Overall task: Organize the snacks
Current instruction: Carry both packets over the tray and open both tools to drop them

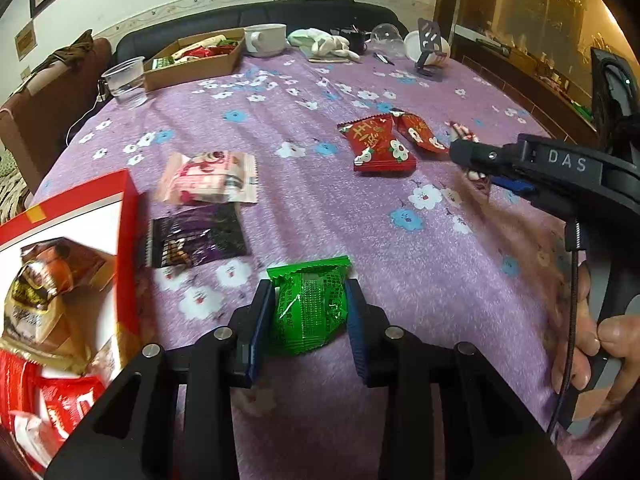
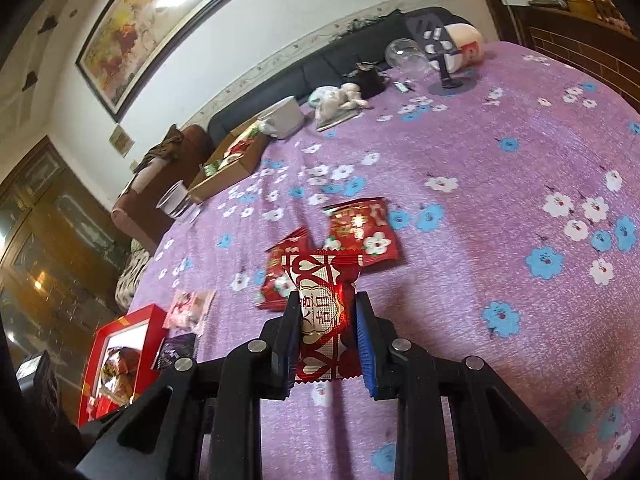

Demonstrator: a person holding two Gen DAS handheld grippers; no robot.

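Observation:
My left gripper point(image 1: 309, 300) is shut on a green snack packet point(image 1: 310, 306), held above the purple flowered tablecloth point(image 1: 360, 220). My right gripper point(image 2: 329, 320) is shut on a red-and-white heart-patterned snack packet point(image 2: 325, 320); it also shows at the right of the left wrist view point(image 1: 470, 160). A red box point(image 1: 68, 280) with several snacks inside sits at the left, also in the right wrist view point(image 2: 120, 356). On the cloth lie a pink packet point(image 1: 208, 178), a dark purple packet point(image 1: 196, 236) and two red packets point(image 1: 380, 144) point(image 1: 420, 132).
A cardboard tray point(image 1: 196, 60) of snacks, a clear plastic cup point(image 1: 126, 82), a white mug point(image 1: 266, 40), a cloth toy point(image 1: 324, 42), a glass bowl point(image 1: 386, 38) and a phone stand point(image 1: 430, 48) stand along the far edge. A brown chair point(image 1: 48, 96) is at the left.

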